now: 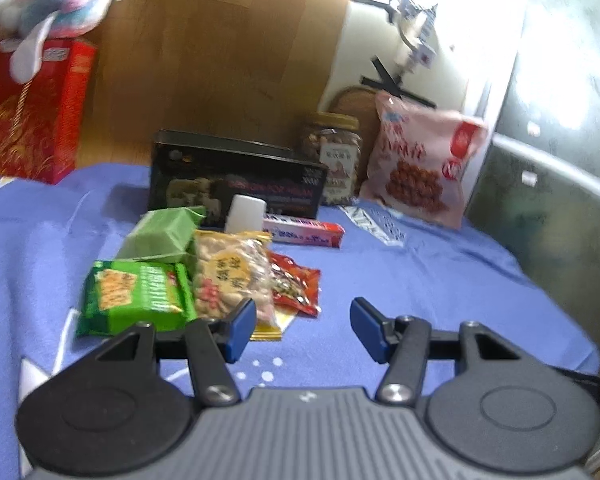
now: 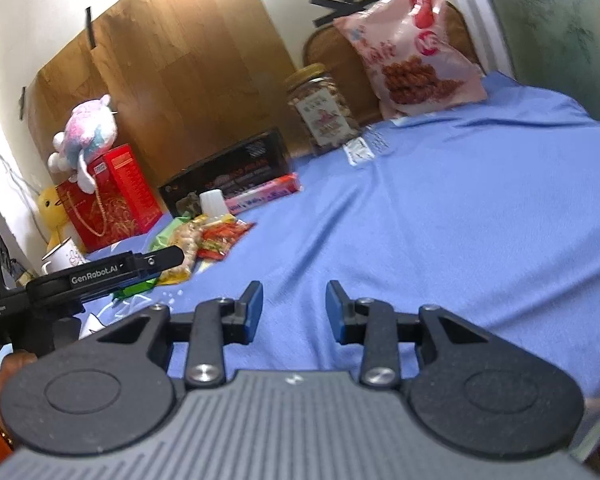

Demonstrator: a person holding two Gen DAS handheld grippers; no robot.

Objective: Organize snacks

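Observation:
Snacks lie in a loose pile on the blue cloth: a green cracker pack, a green folded pack, a clear bag of nuts and a red packet. Behind them stand a black box, a white bottle, a pink-red stick pack, a nut jar and a pink snack bag. My left gripper is open just right of the pile, nothing between its fingers. My right gripper is open over bare cloth, the pile to its left.
A red gift box with a plush toy on top stands at the far left by a wood panel. A white paper slip lies before the pink bag. In the right wrist view a white mug and a hand show at left.

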